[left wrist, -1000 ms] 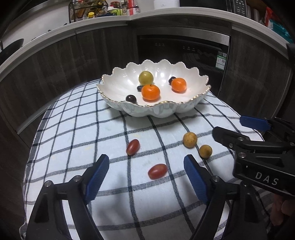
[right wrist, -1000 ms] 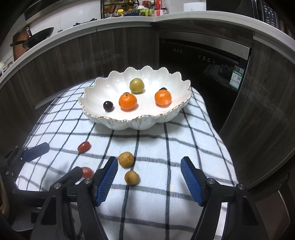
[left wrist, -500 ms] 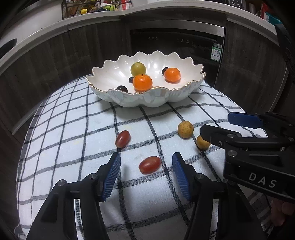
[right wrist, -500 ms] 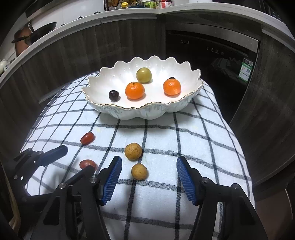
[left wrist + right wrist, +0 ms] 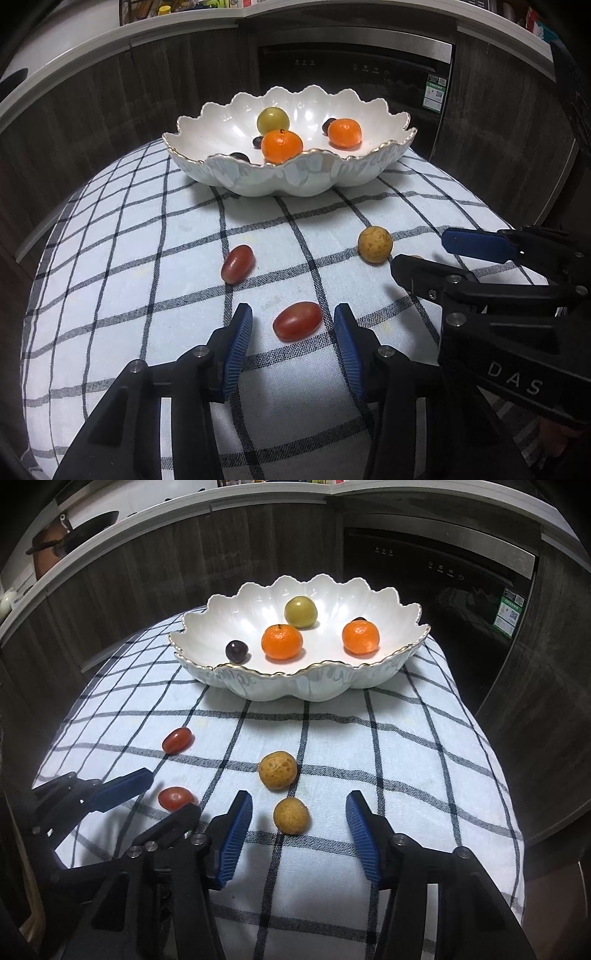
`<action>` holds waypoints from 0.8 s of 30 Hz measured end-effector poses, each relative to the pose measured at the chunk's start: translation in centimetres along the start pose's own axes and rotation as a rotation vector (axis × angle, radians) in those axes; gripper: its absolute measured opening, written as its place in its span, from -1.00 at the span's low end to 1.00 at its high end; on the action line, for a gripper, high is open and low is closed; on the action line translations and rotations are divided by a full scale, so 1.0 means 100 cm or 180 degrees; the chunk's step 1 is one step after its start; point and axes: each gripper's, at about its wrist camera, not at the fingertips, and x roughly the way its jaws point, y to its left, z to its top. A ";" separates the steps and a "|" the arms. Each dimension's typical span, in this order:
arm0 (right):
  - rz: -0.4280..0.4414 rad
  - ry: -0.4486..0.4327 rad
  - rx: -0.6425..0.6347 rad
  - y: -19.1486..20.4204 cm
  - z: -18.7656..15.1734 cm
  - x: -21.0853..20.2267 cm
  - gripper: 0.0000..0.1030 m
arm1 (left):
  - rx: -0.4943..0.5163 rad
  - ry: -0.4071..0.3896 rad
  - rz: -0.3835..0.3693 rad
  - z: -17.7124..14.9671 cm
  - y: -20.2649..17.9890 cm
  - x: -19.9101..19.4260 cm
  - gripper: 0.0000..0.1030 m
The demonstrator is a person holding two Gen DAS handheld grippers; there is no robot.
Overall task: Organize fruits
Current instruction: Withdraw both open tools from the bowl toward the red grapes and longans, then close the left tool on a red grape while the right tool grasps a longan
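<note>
A white scalloped ceramic bowl with a gold rim [image 5: 295,177] is seen in the upper middle of both views, set on a surface covered by a white cloth with a black check pattern [image 5: 129,258]. Inside the bowl, two orange mandarins [image 5: 282,641], a yellow-green round fruit [image 5: 300,612] and small dark grapes [image 5: 236,651] are held.

In the left wrist view, the left gripper [image 5: 293,328] is shown at lower centre; its blue-padded fingers [image 5: 236,343] have just been closing and stand apart on either side of an oblong red grape tomato [image 5: 297,320], not touching it. A second red grape tomato [image 5: 238,263] lies above and to the left, and a tan speckled round fruit [image 5: 375,244] at right of centre.

In the right wrist view, the right gripper [image 5: 299,821] is seen at lower centre; its fingers have likewise been closing and stand apart around a smaller tan round fruit [image 5: 291,815], with clear gaps on both sides. The larger tan fruit lies just above it.
</note>
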 end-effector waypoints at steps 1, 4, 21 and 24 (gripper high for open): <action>0.0005 0.0009 -0.0012 0.001 0.000 0.001 -0.02 | 0.0001 0.0015 -0.0003 -0.001 0.000 0.001 -0.15; 0.0015 0.0035 -0.0032 0.003 -0.001 0.004 -0.11 | -0.0009 0.0035 -0.0016 -0.001 0.000 0.004 -0.19; 0.0077 0.0151 -0.0023 0.002 -0.004 0.015 -0.54 | -0.0035 0.0011 -0.0045 0.000 0.002 0.005 -0.48; 0.0069 0.0124 -0.0021 0.001 -0.003 0.013 -0.54 | -0.0040 0.0010 -0.0020 0.001 0.003 0.004 -0.48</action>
